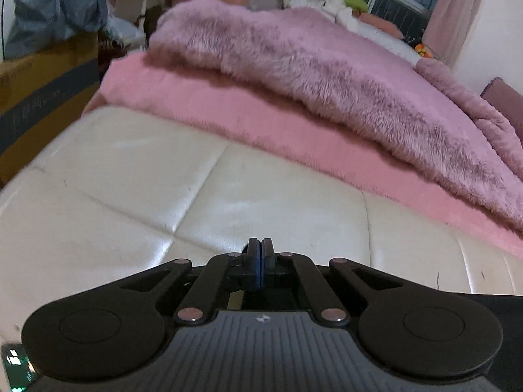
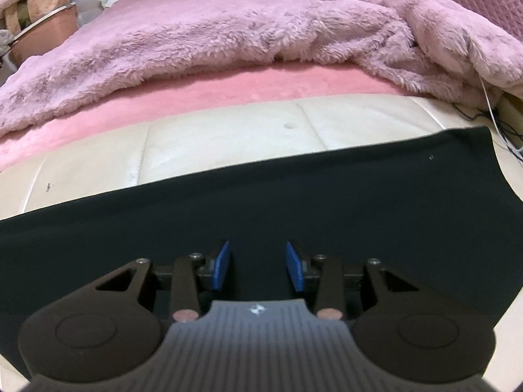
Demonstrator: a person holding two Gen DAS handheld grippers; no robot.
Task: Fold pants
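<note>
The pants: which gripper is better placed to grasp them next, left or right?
Right. The right gripper is open directly over the black pants. The left gripper is shut over the bare cream cushion; in its view the pants show only at the lower right edge.

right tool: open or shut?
Open. In the right wrist view the right tool shows a clear gap between its two blue pads, with the dark pants lying flat beneath them, not pinched.
</note>
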